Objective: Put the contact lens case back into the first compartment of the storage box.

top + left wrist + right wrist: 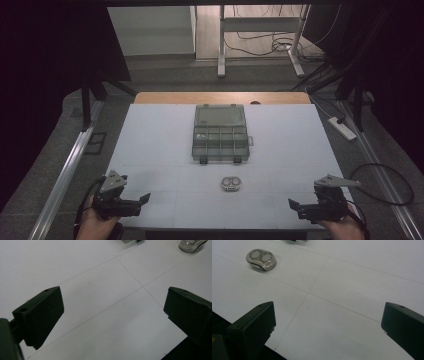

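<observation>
A small silver oval piece with two round white discs (230, 184) lies on the white table, in front of a clear plastic compartment box (220, 132) whose lid stands open. The same piece appears at the upper left of the right gripper view (261, 259) and at the top right edge of the left gripper view (191, 245). My left gripper (142, 201) rests at the table's front left corner, open, nothing between its jaws. At the front right my right gripper (295, 206) is open too, and empty. Both point inward, well away from the piece.
The white table (150, 150) has thin seam lines and a wooden strip along its far edge. Beyond it stand a desk frame (260, 45) and floor cables. A power strip (342, 127) lies on the floor at the right. Metal rails run along both sides.
</observation>
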Tool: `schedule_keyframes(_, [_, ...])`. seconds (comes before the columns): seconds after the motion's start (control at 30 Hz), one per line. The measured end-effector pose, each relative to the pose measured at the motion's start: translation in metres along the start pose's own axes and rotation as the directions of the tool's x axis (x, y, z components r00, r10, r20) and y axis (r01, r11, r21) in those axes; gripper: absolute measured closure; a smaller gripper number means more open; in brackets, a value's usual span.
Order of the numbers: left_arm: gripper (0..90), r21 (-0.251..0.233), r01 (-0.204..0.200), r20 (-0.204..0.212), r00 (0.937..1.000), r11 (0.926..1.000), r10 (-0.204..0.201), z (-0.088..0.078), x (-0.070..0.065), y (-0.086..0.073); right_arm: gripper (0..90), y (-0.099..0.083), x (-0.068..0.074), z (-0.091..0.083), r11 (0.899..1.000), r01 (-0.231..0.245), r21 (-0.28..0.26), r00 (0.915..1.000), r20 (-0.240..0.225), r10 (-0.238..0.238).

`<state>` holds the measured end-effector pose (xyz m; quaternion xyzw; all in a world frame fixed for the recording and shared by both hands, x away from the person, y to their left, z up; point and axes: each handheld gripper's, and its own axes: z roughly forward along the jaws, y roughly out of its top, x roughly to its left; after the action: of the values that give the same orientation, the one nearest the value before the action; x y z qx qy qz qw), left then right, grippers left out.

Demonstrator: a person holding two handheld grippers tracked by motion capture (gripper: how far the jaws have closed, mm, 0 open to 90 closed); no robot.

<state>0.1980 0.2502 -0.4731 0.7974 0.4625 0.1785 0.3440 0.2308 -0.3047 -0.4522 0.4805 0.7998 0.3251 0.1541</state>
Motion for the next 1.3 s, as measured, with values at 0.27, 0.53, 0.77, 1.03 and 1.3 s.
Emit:
schedule_keyframes(0.27, [2.8, -0.007, 0.014, 0.014, 0.9998, 0.9999, -0.014, -0.001, 0.002, 0.0, 0.0, 0.007, 0.003, 0.004, 1.0, 0.03, -0.008, 0.9981, -0.053, -0.03])
schedule_keyframes(0.53, [3.0, -0.006, 0.011, 0.014, 0.9998, 0.9999, -0.011, -0.001, 0.001, 0.0, 0.0, 0.014, 0.006, 0.007, 0.999, 0.054, 0.001, 0.9926, -0.109, -0.054])
schedule_keyframes(0.77, [3.1, -0.008, 0.003, 0.006, 1.0, 1.0, -0.003, 0.0, 0.0, 0.0, 0.0, 0.023, 0.013, 0.014, 0.995, 0.101, -0.016, 0.9834, -0.15, -0.102])
schedule_keyframes(1.03, [3.1, -0.008, 0.002, 0.007, 1.0, 1.0, -0.002, 0.0, 0.0, 0.0, 0.0, 0.035, 0.017, 0.023, 0.996, 0.094, -0.012, 0.9838, -0.153, -0.095])
schedule_keyframes(1.3, [3.1, -0.008, 0.002, 0.008, 1.0, 1.0, -0.002, -0.001, 0.0, -0.001, 0.0, 0.042, 0.021, 0.028, 0.993, 0.117, -0.007, 0.9798, -0.162, -0.117])
